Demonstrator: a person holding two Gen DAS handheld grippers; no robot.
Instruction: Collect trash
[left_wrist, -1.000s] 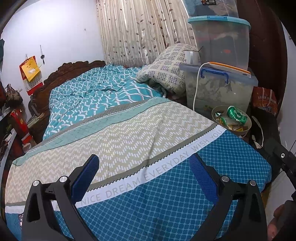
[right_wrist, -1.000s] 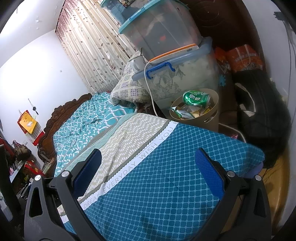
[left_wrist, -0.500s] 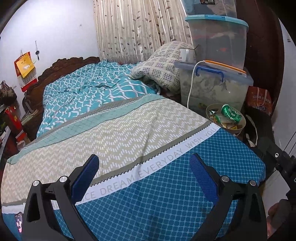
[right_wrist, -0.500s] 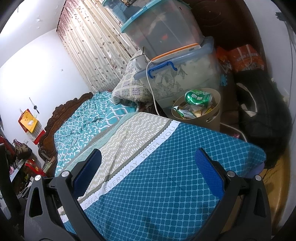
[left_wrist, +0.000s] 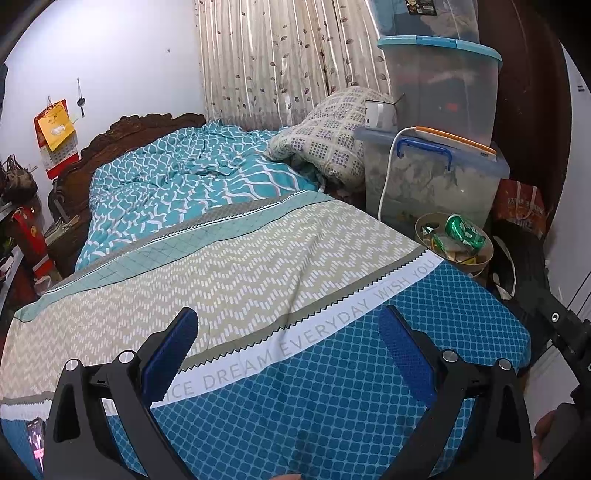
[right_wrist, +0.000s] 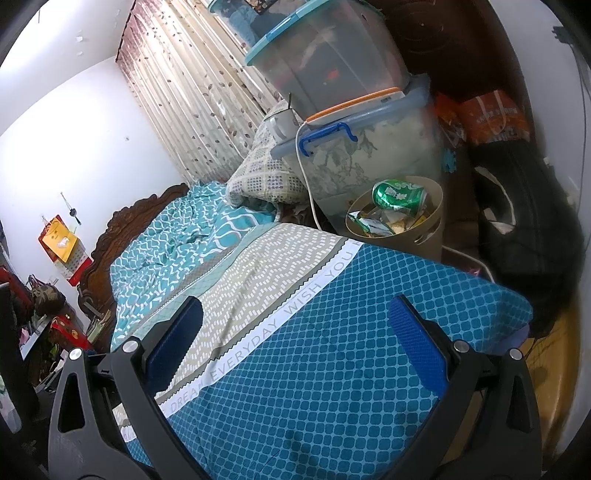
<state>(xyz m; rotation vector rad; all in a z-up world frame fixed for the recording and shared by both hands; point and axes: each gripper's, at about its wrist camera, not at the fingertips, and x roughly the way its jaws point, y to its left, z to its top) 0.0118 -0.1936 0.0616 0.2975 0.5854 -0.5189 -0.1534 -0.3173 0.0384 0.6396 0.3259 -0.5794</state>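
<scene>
A tan waste bin (left_wrist: 482, 264) stands on the floor beside the bed's far right corner, holding wrappers and a crushed green can (left_wrist: 464, 232). It shows nearer in the right wrist view, bin (right_wrist: 430, 236) and can (right_wrist: 397, 193). My left gripper (left_wrist: 288, 341) is open and empty above the blue foot end of the bed (left_wrist: 332, 387). My right gripper (right_wrist: 295, 330) is open and empty over the same bedspread (right_wrist: 332, 369), with the bin ahead and to the right. No loose trash shows on the bed.
Stacked clear storage boxes (left_wrist: 432, 173) with a white cable and a mug stand behind the bin. A folded quilt (left_wrist: 325, 136) lies at the bed's far right. A black bag (right_wrist: 524, 206) and an orange bag (right_wrist: 487, 114) sit right of the bin. Curtains and a wooden headboard lie beyond.
Both grippers stay open. The left view has drifted slightly back and up, so the bin appears a little further off. The right view has shifted slightly toward the bin.
</scene>
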